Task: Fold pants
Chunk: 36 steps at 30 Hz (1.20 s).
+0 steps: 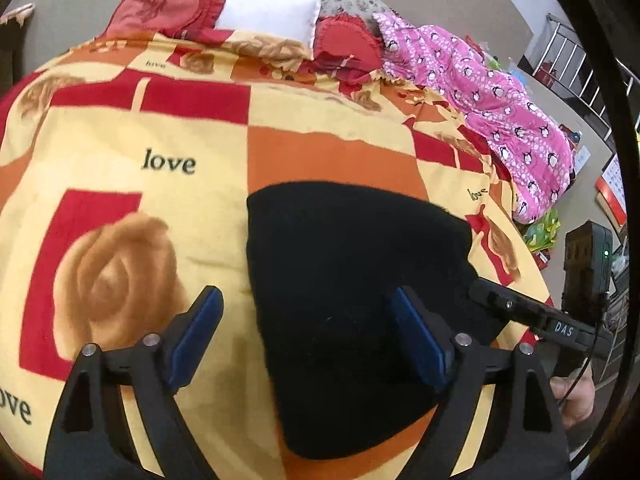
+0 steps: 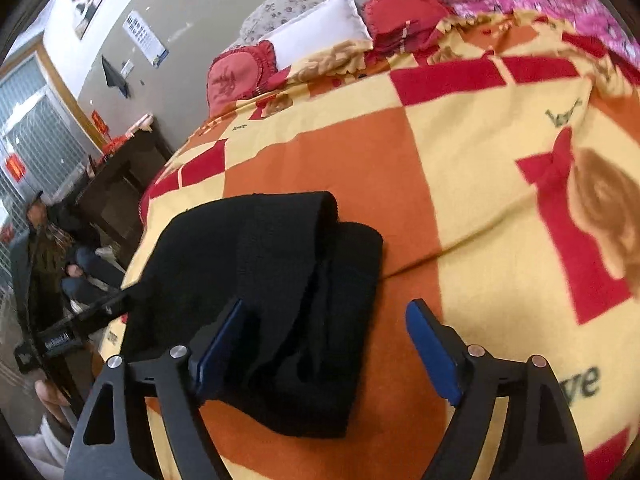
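Note:
The black pants (image 1: 344, 300) lie folded into a compact bundle on the patterned blanket (image 1: 132, 208). In the right wrist view the pants (image 2: 280, 288) show stacked layers with the waistband on top. My left gripper (image 1: 306, 300) is open and empty above the bundle's left part. My right gripper (image 2: 328, 316) is open and empty above the bundle's right edge. The right gripper also shows in the left wrist view (image 1: 532, 312) at the bundle's right side. The left gripper shows in the right wrist view (image 2: 76, 328) at the far left.
Red pillows (image 1: 160, 8), a white pillow (image 1: 268, 16) and a pink penguin quilt (image 1: 492, 96) lie at the bed's far end. A person (image 2: 44, 256) sits beside a dark table (image 2: 120, 172) left of the bed.

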{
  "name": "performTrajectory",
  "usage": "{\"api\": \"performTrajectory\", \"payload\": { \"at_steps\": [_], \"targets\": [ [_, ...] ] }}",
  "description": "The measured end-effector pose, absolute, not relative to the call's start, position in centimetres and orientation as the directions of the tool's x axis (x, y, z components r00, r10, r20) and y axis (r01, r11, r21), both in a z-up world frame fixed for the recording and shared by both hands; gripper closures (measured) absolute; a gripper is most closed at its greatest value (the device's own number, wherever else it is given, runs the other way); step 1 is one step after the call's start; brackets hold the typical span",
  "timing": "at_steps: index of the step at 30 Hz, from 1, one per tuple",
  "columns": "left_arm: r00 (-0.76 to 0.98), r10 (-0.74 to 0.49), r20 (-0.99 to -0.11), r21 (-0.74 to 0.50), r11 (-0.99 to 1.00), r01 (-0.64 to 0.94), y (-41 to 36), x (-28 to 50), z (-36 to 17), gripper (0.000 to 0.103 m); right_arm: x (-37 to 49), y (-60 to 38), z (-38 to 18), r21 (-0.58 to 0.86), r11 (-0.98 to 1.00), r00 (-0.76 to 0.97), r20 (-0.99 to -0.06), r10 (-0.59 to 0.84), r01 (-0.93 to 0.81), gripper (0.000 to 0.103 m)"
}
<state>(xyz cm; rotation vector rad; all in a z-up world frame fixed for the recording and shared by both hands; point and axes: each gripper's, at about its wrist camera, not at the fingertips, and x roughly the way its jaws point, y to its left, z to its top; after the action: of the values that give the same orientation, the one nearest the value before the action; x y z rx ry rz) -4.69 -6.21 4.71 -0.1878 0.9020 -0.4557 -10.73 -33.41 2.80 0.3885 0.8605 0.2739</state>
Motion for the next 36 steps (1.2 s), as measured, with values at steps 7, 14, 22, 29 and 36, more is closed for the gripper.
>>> {"api": "performTrajectory", "payload": {
  "at_steps": [7, 14, 22, 29, 36],
  "targets": [
    [0.439, -0.545, -0.714, -0.443, 0.838, 0.32, -8.0, -4.0, 2.8, 0.019, -9.5, -32.1, 2.2, 0.45, 0.886, 0.649, -0.643, 0.407, -0.11, 0.046],
    [0.496, -0.544, -0.677, -0.399, 0.838, 0.373, -9.0, -3.3, 6.1, 0.051, -8.2, -31.4, 6.0, 0.374, 0.914, 0.694, -0.616, 0.372, -0.158, 0.058],
    [0.504, -0.498, -0.706, -0.368, 0.865, 0.34, -10.3, 1.6, 5.6, 0.05, -3.0, -31.8, 6.1, 0.297, 0.948, 0.713, -0.64, 0.285, -0.112, 0.052],
    [0.535, -0.425, -0.73, -0.319, 0.905, 0.283, -9.8, 1.6, 3.8, 0.026, -3.2, -32.6, 5.0, 0.254, 0.965, 0.697, -0.68, 0.225, -0.064, 0.047],
    [0.571, -0.381, -0.727, -0.261, 0.923, 0.283, -10.1, 0.9, 4.3, 0.026, -6.3, -30.4, 8.1, 0.247, 0.959, 0.729, -0.629, 0.269, -0.14, 0.045]
  ]
}}
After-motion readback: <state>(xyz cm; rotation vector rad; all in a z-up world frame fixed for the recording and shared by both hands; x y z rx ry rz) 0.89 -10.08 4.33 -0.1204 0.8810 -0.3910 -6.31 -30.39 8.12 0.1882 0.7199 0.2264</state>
